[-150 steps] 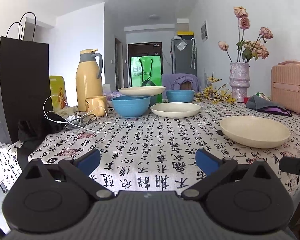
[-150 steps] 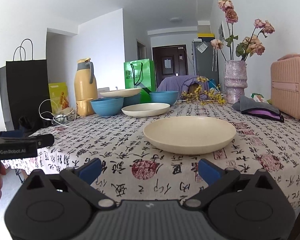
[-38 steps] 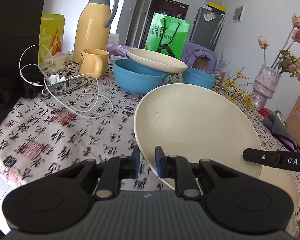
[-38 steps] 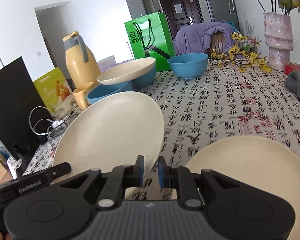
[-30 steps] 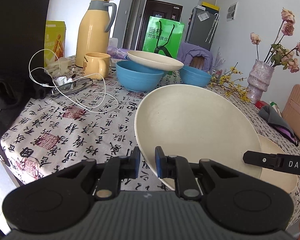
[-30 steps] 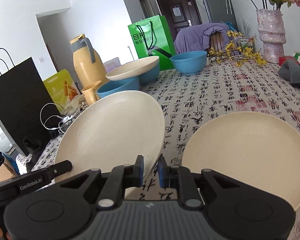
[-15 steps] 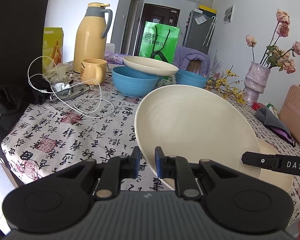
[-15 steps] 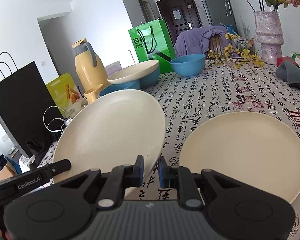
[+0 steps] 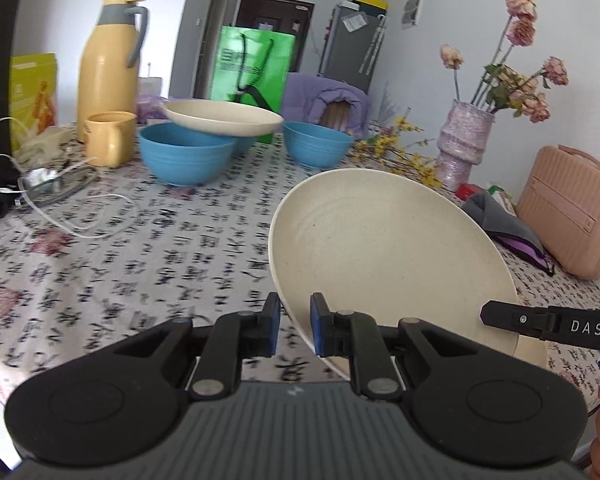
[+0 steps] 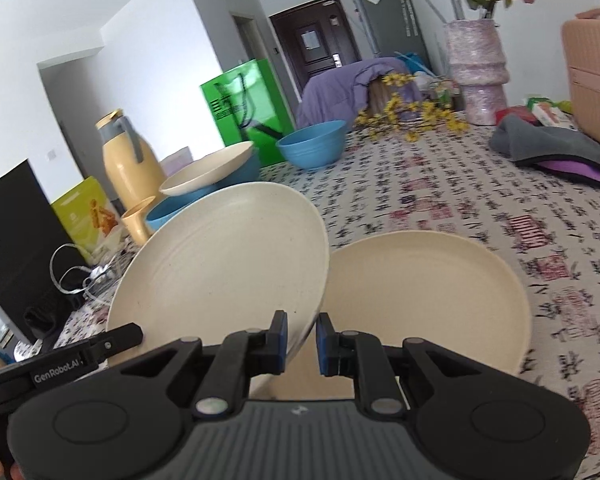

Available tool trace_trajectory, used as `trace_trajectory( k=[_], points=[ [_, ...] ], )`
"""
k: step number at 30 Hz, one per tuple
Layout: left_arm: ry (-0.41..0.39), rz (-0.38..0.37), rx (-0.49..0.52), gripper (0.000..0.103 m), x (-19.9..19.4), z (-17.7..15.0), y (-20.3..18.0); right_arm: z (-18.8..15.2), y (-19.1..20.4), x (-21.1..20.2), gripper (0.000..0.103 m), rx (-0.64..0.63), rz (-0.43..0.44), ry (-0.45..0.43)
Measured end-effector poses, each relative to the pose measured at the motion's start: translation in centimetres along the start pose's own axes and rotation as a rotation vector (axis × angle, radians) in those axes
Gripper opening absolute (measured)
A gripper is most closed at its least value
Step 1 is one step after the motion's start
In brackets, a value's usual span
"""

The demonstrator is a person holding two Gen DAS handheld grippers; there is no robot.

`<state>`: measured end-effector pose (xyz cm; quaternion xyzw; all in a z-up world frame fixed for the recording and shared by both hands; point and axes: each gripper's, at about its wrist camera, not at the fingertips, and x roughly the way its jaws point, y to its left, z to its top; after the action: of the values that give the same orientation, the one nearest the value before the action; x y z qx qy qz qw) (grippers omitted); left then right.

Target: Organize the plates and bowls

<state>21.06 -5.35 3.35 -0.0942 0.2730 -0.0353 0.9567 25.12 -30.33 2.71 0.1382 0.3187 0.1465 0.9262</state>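
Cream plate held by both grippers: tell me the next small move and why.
Probably carry the held plate right and lower it onto the cream plate on the table. Both the left gripper and right gripper pinch its near rim, it is tilted and off the tablecloth, and the matching plate lies just beside it, bare.

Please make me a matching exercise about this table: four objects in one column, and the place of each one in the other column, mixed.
1. tilted cream plate
2. flat cream plate
3. far cream plate
4. yellow mug

A. on blue bowls
B. beside yellow thermos
C. lying on tablecloth
D. gripped by left gripper and right gripper

Pairs: 1-D, 2-C, 3-A, 4-B
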Motion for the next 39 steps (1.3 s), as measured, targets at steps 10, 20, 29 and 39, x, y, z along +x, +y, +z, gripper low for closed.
trace_trajectory(
  k=[10, 20, 29, 39],
  points=[
    [0.064, -0.078, 0.055, 0.016, 3.9, 0.0, -5.4, 0.8, -6.4, -1.2, 0.015, 0.082, -0.086, -0.02],
    [0.094, -0.085, 0.128, 0.017, 5.4, -1.0, -8.7, 0.5, -10.0, -1.1, 0.015, 0.094, -0.137, 0.007],
    [0.105, -0.083, 0.147, 0.021, 5.1, -0.9, -9.2, 0.5, -10.0, -1.5, 0.02, 0.08, -0.135, 0.001],
    [0.058, -0.093, 0.179, 0.038, 3.7, -1.6, -9.3, 0.5, -9.2, -2.2, 0.028, 0.027, -0.181, -0.029]
  ],
)
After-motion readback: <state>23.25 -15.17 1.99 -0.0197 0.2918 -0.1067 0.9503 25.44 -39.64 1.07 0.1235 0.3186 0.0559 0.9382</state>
